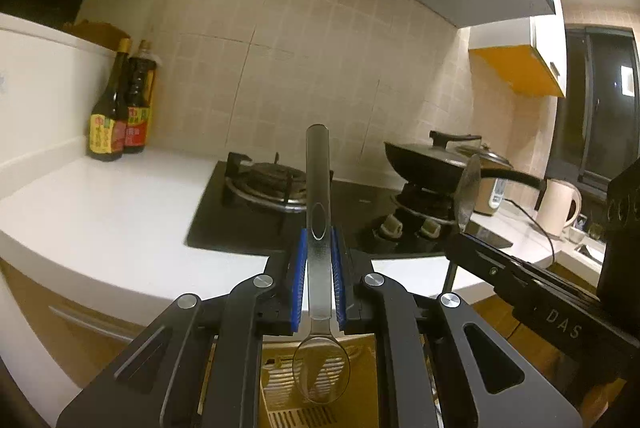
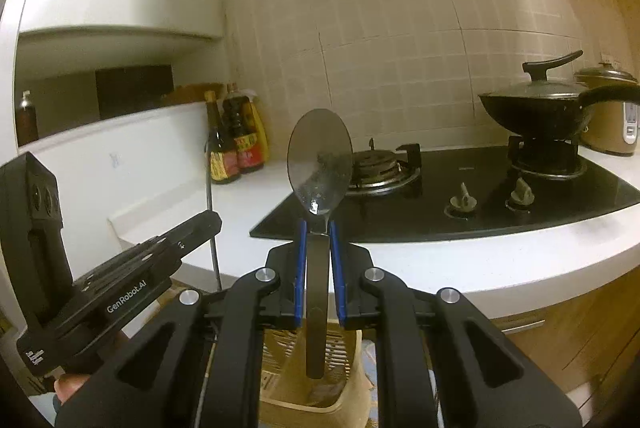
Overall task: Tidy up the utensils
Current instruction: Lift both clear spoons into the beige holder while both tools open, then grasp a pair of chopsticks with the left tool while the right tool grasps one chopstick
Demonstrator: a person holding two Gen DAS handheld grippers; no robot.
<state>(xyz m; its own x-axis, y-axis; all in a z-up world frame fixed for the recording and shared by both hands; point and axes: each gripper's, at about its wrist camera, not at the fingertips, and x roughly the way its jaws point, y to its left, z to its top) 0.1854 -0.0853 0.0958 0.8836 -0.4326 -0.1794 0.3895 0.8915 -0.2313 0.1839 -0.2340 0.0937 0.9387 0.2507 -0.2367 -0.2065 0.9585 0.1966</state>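
My left gripper [image 1: 319, 248] is shut on a clear plastic spoon [image 1: 318, 196], handle up, bowl down over a beige slotted utensil holder [image 1: 276, 384]. My right gripper [image 2: 318, 240] is shut on a metal spoon [image 2: 320, 152], bowl up, handle end hanging over the same beige holder [image 2: 344, 352]. The right gripper and its spoon [image 1: 467, 192] show at the right of the left wrist view. The left gripper [image 2: 200, 224] shows at the left of the right wrist view, its spoon seen edge-on as a thin rod.
A white counter [image 1: 100, 220] carries a black gas hob [image 1: 360, 212] with two burners. A lidded black wok [image 2: 536, 108] sits on one burner. Two sauce bottles [image 1: 118, 108] stand in the corner. A rice cooker [image 2: 612, 116] and a white kettle [image 1: 560, 204] stand further right.
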